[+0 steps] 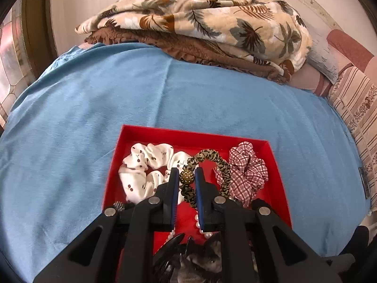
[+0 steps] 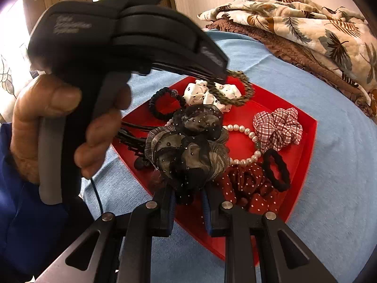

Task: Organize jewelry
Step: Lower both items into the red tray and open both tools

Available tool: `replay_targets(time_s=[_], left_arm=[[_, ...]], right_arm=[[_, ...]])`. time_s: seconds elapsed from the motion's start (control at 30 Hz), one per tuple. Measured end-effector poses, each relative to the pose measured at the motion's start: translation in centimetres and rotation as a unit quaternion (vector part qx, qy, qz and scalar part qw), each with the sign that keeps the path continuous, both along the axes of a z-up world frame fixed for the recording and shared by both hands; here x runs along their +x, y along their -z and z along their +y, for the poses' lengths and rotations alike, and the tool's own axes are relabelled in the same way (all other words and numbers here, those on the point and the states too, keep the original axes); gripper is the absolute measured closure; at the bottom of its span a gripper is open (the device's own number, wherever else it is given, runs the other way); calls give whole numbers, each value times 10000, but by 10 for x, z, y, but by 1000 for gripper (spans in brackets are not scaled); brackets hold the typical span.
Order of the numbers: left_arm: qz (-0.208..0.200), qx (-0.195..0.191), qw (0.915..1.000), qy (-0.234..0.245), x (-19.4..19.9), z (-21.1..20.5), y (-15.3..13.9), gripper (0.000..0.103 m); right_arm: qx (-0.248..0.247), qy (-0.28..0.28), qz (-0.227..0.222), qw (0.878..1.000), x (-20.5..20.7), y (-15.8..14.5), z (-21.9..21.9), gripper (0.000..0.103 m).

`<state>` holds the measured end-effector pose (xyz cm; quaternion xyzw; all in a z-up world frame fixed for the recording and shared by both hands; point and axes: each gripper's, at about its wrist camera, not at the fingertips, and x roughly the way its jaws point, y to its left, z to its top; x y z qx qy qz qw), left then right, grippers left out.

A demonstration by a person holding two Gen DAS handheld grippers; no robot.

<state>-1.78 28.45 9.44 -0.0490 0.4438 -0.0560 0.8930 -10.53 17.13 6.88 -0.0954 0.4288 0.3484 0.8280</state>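
The left gripper [image 1: 186,176] is pinching the leopard hair tie [image 1: 207,158] at its gold bead, over the red tray [image 1: 165,133]. The right gripper [image 2: 188,195] is clamping the black mesh bow [image 2: 188,151]. Risk: the loop is lying against the white scrunchie [image 1: 146,165] and checked scrunchie [image 1: 247,172], possibly snagging them; the bead may be slipping.

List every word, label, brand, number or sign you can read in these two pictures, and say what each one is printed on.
No text can be read for certain.
Black handheld left tool body, upper flank: three short lines of pale print, too blurred to read.
Same tool, nearer its tip: one pale word, motion-smeared, unreadable.
Red rectangular tray, blue bedsheet, leaf-print blanket: no lettering visible.
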Motion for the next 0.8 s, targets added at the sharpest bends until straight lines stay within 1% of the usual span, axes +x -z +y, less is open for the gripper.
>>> replay_targets(time_s=[0.27, 0.4, 0.6, 0.8], left_arm=[[161, 267, 9995, 16, 13, -5, 15, 90], [200, 339, 9992, -38, 13, -4, 19, 90], [239, 563, 9981, -63, 13, -9, 23, 90], [231, 623, 9978, -55, 13, -11, 23, 90]], right_arm=[[20, 18, 109, 9999, 5, 12, 3, 80], [60, 25, 100, 9999, 6, 13, 3, 80], [78, 45, 111, 9999, 6, 17, 0, 80], [128, 93, 115, 9998, 7, 18, -2, 79]])
